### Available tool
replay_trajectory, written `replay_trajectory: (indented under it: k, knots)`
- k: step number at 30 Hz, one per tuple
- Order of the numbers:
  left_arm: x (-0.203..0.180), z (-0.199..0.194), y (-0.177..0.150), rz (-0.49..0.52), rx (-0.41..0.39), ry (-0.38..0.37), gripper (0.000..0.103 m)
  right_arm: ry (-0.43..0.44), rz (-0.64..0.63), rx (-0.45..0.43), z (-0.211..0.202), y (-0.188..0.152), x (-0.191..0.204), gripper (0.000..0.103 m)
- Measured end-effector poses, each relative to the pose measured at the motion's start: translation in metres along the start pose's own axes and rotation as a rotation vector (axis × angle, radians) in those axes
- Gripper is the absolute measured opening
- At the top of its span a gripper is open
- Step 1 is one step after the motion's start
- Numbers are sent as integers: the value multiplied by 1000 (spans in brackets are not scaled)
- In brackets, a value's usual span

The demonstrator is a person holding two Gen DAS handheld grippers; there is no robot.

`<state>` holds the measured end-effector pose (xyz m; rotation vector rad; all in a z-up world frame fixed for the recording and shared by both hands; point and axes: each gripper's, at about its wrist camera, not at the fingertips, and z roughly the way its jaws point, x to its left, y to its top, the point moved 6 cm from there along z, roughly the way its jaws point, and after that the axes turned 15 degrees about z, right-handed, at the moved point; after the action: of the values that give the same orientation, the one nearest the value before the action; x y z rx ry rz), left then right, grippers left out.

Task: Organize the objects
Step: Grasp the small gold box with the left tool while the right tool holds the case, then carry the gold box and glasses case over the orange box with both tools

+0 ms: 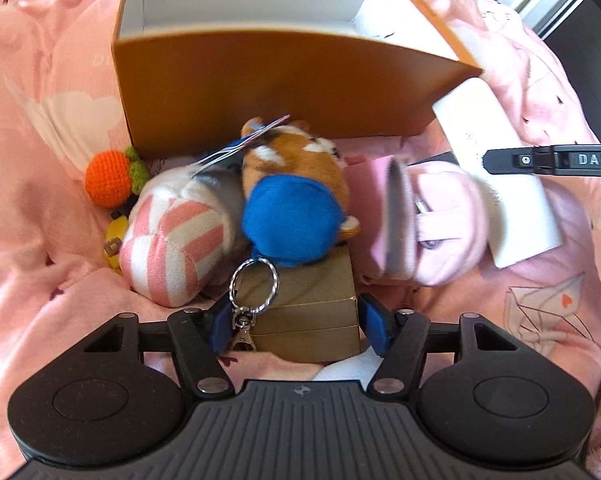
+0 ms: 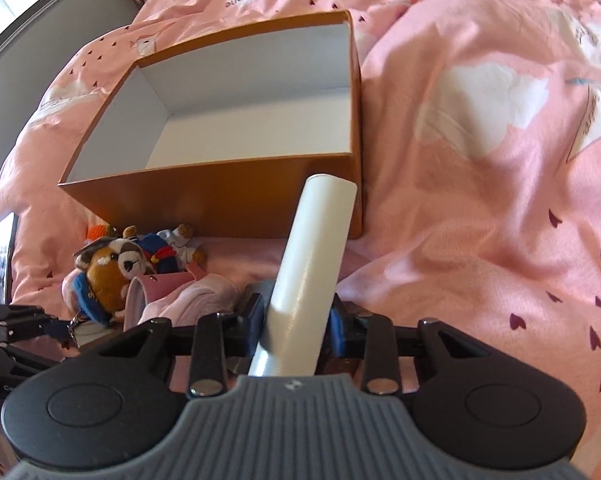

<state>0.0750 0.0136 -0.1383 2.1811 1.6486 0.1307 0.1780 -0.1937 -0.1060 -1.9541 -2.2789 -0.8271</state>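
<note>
My left gripper [image 1: 296,326] points down at a small gold box [image 1: 312,320] lying on the pink bedspread. Its blue pads stand on either side of the box with a small gap, so it is open. A metal keyring [image 1: 254,284] from a brown plush with a blue cap [image 1: 292,216] lies over the box's left edge. My right gripper [image 2: 298,320] is shut on a long white box [image 2: 312,264], held tilted in front of the open orange carton [image 2: 228,200]. The white box [image 1: 496,168] and a right finger [image 1: 540,160] also show in the left wrist view.
A pink-and-white striped plush [image 1: 172,248], an orange crochet fruit [image 1: 110,178], a yellow charm [image 1: 114,240] and a pink pouch [image 1: 448,216] crowd the carton's [image 1: 284,76] near wall. The carton's white inside shows nothing in it. Rumpled pink bedspread [image 2: 480,200] stretches to the right.
</note>
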Motion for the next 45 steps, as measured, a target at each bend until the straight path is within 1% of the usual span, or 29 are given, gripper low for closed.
replay_trajectory:
  k: [1, 4, 5, 10, 13, 16, 19, 25, 30, 32, 36, 39, 42, 45]
  knots:
    - [-6, 0, -7, 8, -5, 3, 73, -1, -15, -10, -3, -1, 3, 34]
    - [-10, -12, -6, 32, -21, 13, 72, -10, -64, -39, -11, -2, 11, 33]
    - [-13, -18, -13, 44, -30, 19, 72, -11, -78, -48, -14, -3, 14, 33]
    - [-20, -36, -8, 93, -56, 49, 71, -4, -147, -92, -29, -8, 26, 32]
    - [-21, -39, -3, 114, -56, 63, 71, 3, -175, -109, -35, -9, 35, 32]
    - [-24, -48, -1, 141, -65, 67, 71, 12, -193, -124, -42, -10, 40, 32]
    - [-26, -65, 3, 172, -100, 57, 71, 22, -213, -143, -51, -9, 46, 31]
    - [-23, -91, 25, 197, -207, 64, 71, 67, -192, -170, -66, 5, 55, 31]
    - [-15, -106, 62, 217, -310, 97, 71, 82, -195, -217, -72, 32, 67, 31]
    - [-8, -107, 80, 201, -336, 109, 71, 91, -188, -238, -72, 49, 71, 31]
    - [7, -97, 116, 194, -370, 138, 71, 120, -135, -250, -58, 89, 79, 31]
    - [18, -76, 138, 211, -353, 147, 71, 101, -92, -242, -31, 119, 82, 32]
    - [27, -47, 152, 223, -318, 141, 71, 52, -78, -204, 9, 140, 83, 32]
    - [35, -22, 163, 234, -289, 131, 71, 17, -59, -132, 51, 153, 81, 30]
